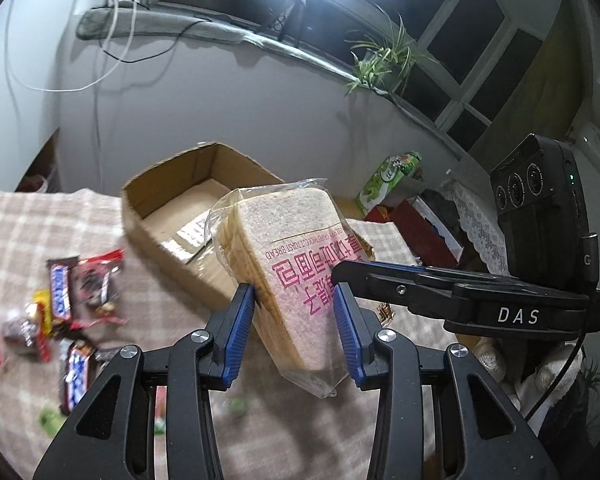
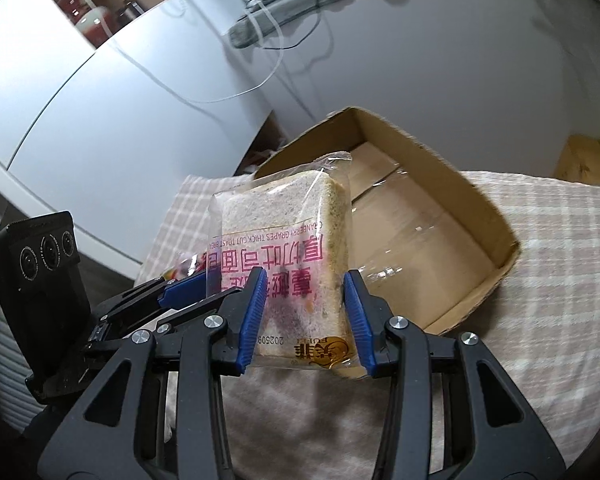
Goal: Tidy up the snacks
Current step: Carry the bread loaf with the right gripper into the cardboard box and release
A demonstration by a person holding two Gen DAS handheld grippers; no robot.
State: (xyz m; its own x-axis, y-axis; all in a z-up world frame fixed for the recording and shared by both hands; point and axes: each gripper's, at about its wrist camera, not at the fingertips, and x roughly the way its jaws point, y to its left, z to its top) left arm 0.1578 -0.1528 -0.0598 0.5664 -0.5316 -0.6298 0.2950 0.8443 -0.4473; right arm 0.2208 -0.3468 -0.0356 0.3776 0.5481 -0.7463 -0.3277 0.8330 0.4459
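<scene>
Found left gripper (image 1: 295, 300) and right gripper (image 2: 306, 312) each clamped narrowly on a separate bagged toast slice (image 1: 296, 256), near the open cardboard box (image 2: 480, 200).

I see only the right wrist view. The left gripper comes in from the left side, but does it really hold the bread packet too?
Observer: Yes. In the left wrist view both pads of the left gripper press on the sides of the bread packet.
Operator: Do other snacks lie on the cloth?
Observer: Several chocolate bars lie on the checked cloth, left of the cardboard box.
</scene>
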